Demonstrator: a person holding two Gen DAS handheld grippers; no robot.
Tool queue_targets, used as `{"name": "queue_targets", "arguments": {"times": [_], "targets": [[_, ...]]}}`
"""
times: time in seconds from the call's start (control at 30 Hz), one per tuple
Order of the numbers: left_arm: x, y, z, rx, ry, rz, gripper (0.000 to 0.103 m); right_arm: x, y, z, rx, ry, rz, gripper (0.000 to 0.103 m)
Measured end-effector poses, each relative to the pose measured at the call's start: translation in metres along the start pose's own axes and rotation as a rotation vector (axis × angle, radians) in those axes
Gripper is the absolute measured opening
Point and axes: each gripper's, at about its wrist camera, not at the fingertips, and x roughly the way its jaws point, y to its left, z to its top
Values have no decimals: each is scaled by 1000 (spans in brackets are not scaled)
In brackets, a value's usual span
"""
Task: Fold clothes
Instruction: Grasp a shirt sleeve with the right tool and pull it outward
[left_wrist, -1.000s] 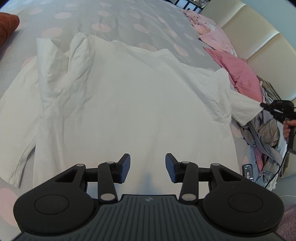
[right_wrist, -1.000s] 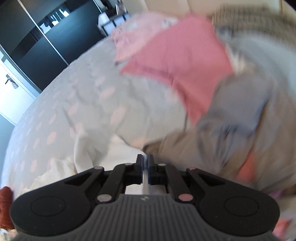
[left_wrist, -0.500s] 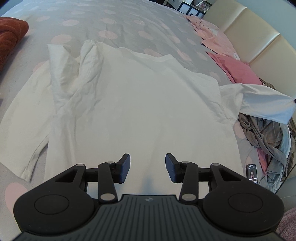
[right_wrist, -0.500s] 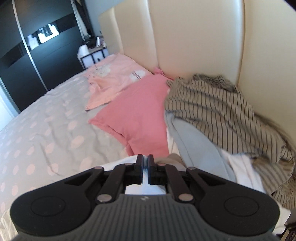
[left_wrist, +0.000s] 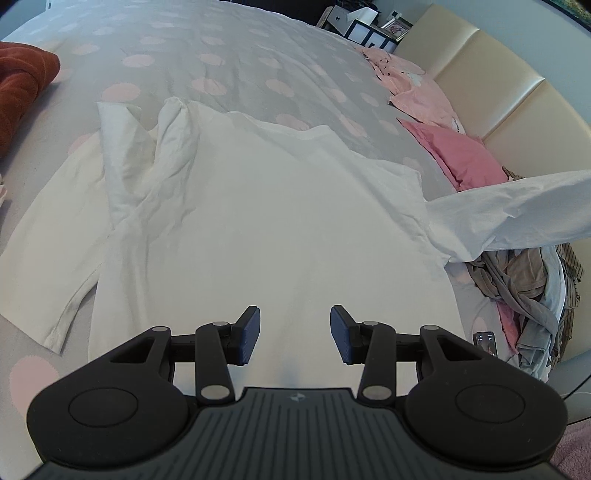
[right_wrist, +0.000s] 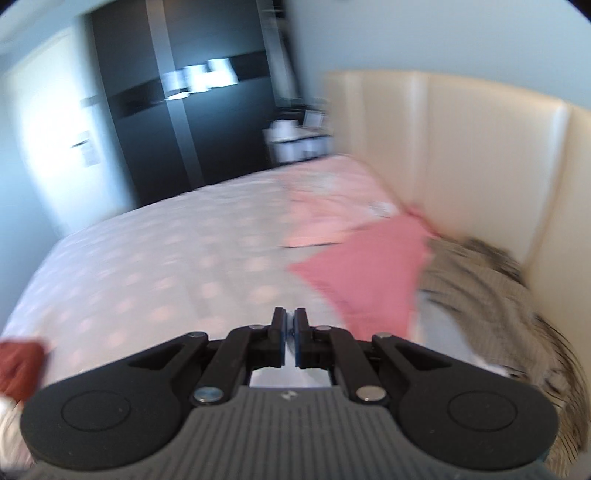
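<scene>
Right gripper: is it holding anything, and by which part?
Yes. The right gripper is shut on the white shirt's sleeve, lifted off the bed by its outer end. The left gripper is open and holds nothing.

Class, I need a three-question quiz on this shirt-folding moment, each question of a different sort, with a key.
1. True or false: the left gripper holds the white shirt.
2. Which part of the shirt is lifted off the bed: A collar, B sleeve, C hem?
3. Fill in: the right gripper's fingers are ____.

Key: 1 false, its fingers are apart and empty. 2 B. 3 shut, with white cloth showing between them.
</scene>
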Motion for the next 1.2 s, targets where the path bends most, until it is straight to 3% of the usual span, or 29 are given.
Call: {"name": "queue_targets", "arguments": {"times": [0.1,0.27,0.4,0.6,0.77,0.93,1.07,1.1,1.2], "targets": [[-5,1,-3,-21,-7,-9,40,-31,38,-2,-79,-7,101,5],[-16,-2,-12,-17,-17,-26,40,-64,107,-54,-233,25,267,5],[-20,-6,-19,5,-12,-29,40,-76,139,-102,-287,77,397,5],[-21,-7,-28,22,4,-29,40,-69,183,-206,-387,251,567,5],[-18,-14,-40,45,27,-42,40,-35,208,-305,-443,444,628,6],[-9,-21,-61,70,68,-55,41,-3,211,-369,-458,558,610,7],[4,-29,-84,103,120,-61,41,11,202,-389,-369,591,616,22],[8,-33,-92,119,135,-63,41,12,198,-390,-338,586,619,32],[15,-42,-115,159,162,-87,41,12,176,-391,-264,544,566,34]]}}
